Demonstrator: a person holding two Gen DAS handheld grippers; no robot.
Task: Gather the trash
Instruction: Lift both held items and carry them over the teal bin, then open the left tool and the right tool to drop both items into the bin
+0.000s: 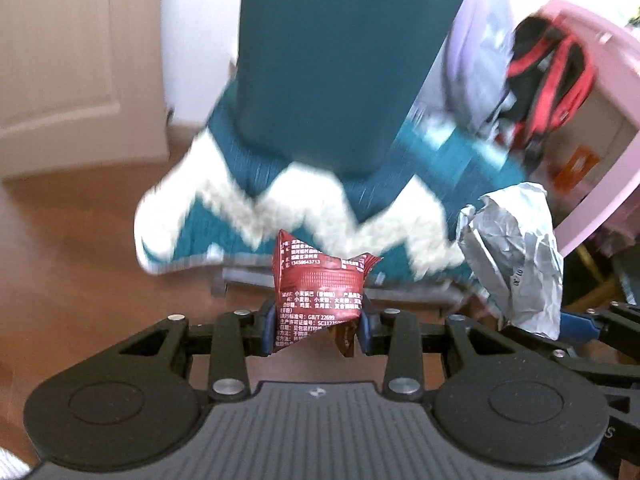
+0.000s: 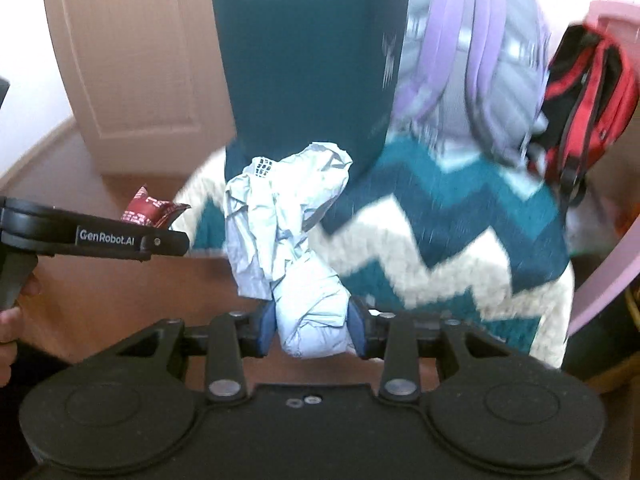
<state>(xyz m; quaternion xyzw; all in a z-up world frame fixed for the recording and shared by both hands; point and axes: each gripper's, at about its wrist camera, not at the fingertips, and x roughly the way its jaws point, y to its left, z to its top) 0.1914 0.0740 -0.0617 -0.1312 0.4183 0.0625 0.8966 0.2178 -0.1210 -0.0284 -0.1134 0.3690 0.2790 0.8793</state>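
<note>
The left tool (image 1: pixel 316 330) pinches a red snack wrapper (image 1: pixel 318 280); the right tool (image 2: pixel 312 330) pinches a crumpled grey wrapper (image 2: pixel 288 236). Both hang in front of the zigzag blanket (image 2: pixel 460 240). Pickup looks done; next, carry both to a bin, which isn't in view.
</note>
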